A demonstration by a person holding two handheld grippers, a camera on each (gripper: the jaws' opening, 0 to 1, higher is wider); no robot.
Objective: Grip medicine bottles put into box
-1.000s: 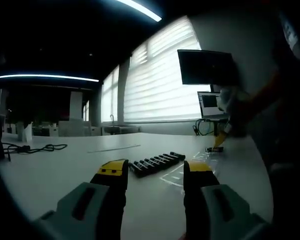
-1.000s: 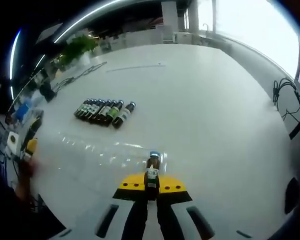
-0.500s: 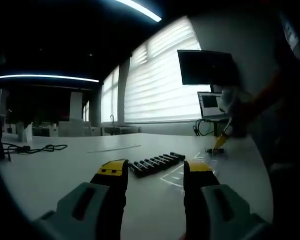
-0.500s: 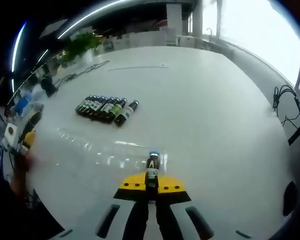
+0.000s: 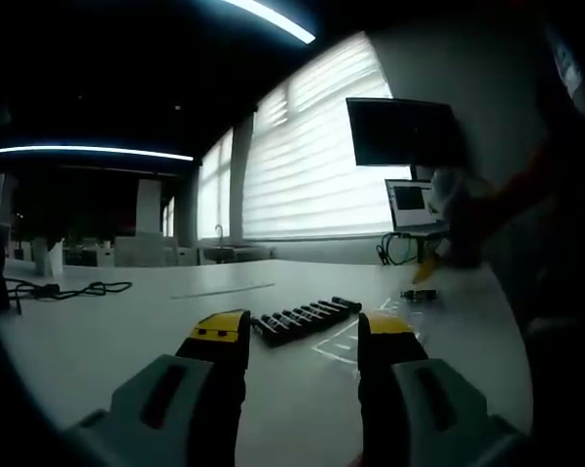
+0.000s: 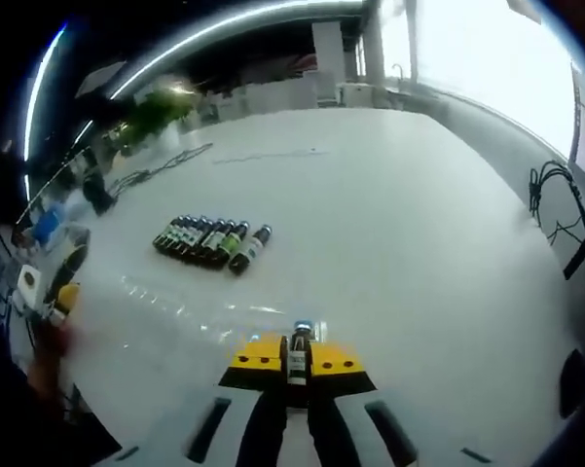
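My right claw (image 6: 292,362) is clenched on one small medicine bottle (image 6: 297,351), which stands upright between the yellow tips, blue cap up, above the white counter (image 6: 399,233). Just beyond it I can make out a clear plastic box (image 6: 200,309), hard to trace against the surface. Farther off on the counter lies a row of medicine bottles (image 6: 210,240), side by side and touching. My left claw (image 5: 302,336) is released, its jaws apart with nothing between them, low over the counter; past its tips I see the same row of bottles (image 5: 304,318) lying well ahead, and a monitor (image 5: 401,130) by the blinds.
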